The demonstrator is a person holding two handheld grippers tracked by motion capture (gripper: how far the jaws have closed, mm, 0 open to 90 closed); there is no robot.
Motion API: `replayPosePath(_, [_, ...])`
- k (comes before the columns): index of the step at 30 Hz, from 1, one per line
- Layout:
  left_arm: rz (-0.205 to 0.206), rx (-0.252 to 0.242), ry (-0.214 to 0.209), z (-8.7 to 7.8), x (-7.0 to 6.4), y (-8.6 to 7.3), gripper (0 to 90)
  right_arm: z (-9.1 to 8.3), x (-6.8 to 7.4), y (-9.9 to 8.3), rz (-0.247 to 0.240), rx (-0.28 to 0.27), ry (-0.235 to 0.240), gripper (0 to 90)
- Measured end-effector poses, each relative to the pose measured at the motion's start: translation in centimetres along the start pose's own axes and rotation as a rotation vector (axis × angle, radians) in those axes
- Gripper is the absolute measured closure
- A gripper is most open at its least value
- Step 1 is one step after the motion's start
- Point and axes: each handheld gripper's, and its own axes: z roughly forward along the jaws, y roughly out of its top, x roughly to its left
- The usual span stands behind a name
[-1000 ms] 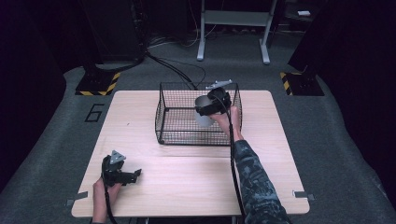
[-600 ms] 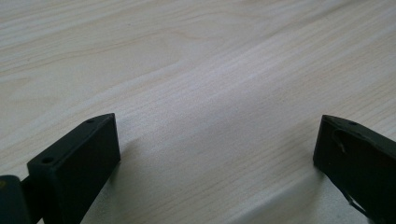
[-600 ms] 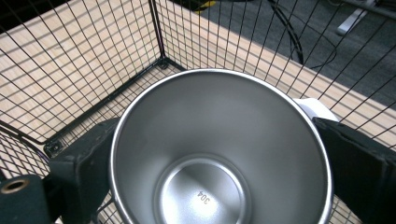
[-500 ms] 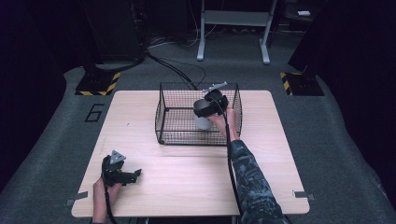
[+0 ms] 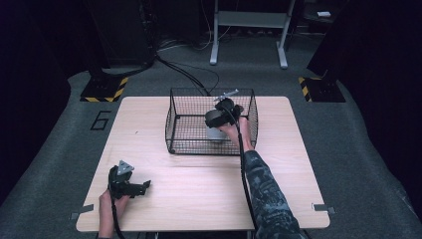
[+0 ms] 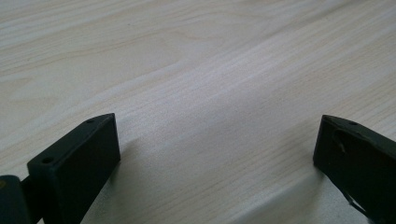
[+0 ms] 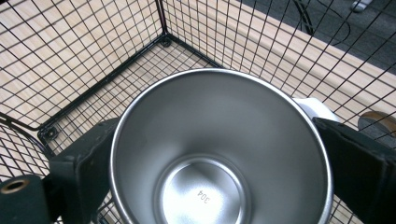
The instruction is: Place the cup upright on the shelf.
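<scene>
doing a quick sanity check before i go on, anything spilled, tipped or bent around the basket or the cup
Nothing stands out. The steel cup sits upright and empty between the jaws of the right gripper, inside the wire basket, whose mesh looks straight. The left gripper rests open on bare table, with no spill showing.

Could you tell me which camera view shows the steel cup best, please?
The right gripper view: the steel cup sits large between the right gripper's jaws, its open mouth, shiny inside and stamped base plain, with the wire basket around it. The high view shows a small pale shape under the hand.
</scene>
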Motion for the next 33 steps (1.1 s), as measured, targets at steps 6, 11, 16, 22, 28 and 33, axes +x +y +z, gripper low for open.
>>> replayPosePath(6, [0.000,0.000,0.000,0.00,0.00,0.00,0.5,0.30,0.01,-0.14,-0.001,0.022,0.005,5.7])
replayPosePath(11, [0.000,0.000,0.000,0.00,0.00,0.00,0.5,0.48,0.07,-0.16,0.005,0.031,0.006,5.7])
replayPosePath(16, [0.000,0.000,0.000,0.00,0.00,0.00,0.5,0.57,0.04,-0.19,0.004,0.040,0.011,5.7])
replayPosePath(22, [0.000,0.000,0.000,0.00,0.00,0.00,0.5,0.61,-0.04,-0.28,0.005,0.050,0.010,5.7])
replayPosePath(28, [0.000,0.000,0.000,0.00,0.00,0.00,0.5,0.57,0.02,-0.30,0.010,0.056,0.009,5.7])
replayPosePath(33, [0.000,0.000,0.000,0.00,0.00,0.00,0.5,0.49,0.16,-0.37,0.006,0.071,0.015,5.4])
